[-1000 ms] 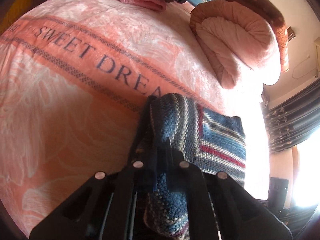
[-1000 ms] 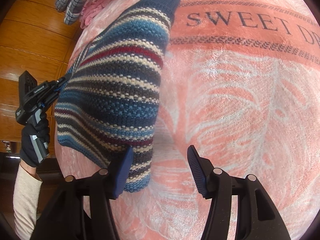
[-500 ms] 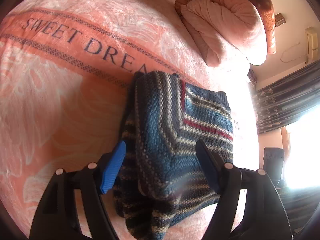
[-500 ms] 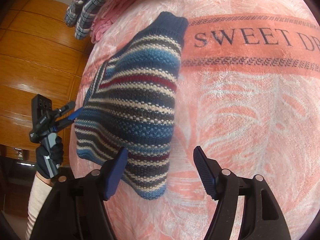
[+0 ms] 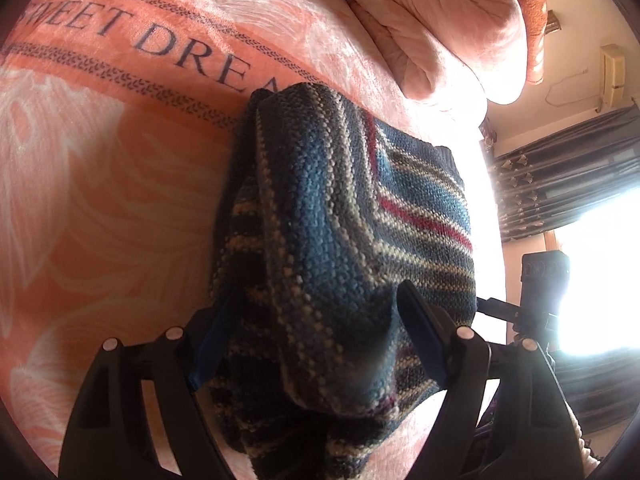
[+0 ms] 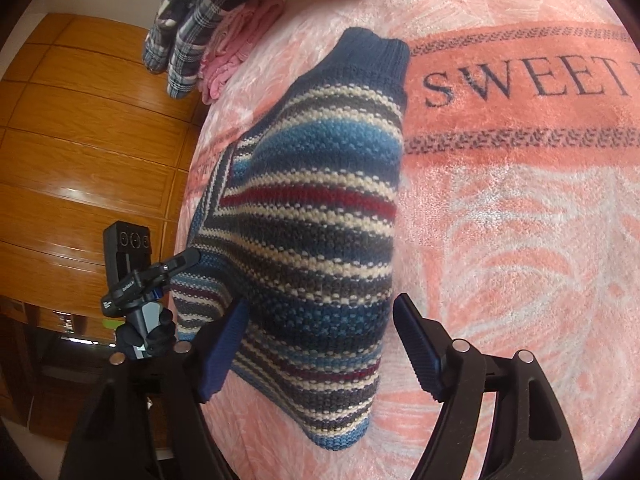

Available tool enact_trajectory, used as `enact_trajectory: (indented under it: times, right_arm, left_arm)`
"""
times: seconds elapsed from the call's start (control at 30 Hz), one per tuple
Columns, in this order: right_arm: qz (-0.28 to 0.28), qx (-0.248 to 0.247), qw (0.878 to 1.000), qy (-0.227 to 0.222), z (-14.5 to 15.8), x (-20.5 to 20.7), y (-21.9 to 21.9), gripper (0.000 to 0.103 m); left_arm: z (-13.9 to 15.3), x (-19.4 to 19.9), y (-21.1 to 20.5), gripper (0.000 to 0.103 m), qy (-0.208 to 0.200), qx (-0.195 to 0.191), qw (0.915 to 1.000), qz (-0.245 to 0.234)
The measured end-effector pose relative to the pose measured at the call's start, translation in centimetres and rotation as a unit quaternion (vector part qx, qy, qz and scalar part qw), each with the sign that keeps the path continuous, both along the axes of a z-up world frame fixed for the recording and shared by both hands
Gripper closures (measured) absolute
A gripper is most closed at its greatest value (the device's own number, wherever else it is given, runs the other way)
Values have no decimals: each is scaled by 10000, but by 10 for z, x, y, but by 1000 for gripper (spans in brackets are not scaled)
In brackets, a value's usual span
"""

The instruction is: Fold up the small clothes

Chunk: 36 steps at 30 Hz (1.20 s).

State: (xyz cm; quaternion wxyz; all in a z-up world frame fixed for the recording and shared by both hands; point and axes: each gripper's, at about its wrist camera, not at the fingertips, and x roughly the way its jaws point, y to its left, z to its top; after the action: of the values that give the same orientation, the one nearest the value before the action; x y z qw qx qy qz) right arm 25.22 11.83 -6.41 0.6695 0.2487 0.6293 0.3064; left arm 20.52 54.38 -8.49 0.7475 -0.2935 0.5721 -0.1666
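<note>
I've got both grippers spread wide, nothing gripped. Left gripper (image 5: 312,344) and right gripper (image 6: 320,344) each straddle an end of the folded sweater (image 6: 316,216), which lies flat on the pink blanket (image 6: 520,240) w/ "SWEET" lettering.

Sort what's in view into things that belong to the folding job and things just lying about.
Job:
- striped knit sweater, partly folded on the bed
- left tongs, open around its near end
- right tongs, open over its edge

Lying about:
- plaid garment
- pink clothes
- rolled pink quilt
- blanket
</note>
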Motion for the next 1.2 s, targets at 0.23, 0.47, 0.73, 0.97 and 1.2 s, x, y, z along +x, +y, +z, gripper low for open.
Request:
enact_trajectory:
  times: [0.23,0.47,0.73,0.97,1.2]
  right_arm:
    - [-74,121,9997,175,-22,5,9,21]
    - [-93,377,9989,256,-32,13,25,17]
    - [-123,521,9984,159,-43,16,39,23]
    - [110,545,9983,-191,3,9,37,50]
    - [322,357,9972,-567,62,-14,-13,50]
  left_arm:
    - [-7,4,-4,27,-23,185,9991,-372]
    - [-18,23,-29,12,2,180,9982,-572]
    - [-22,28,-29,47,-40,93,9989,-453]
    - [-8,11,-23,64,-443,-476,9979,-82]
    - [48,-12,-86,65,-935,-1001,9890,-552]
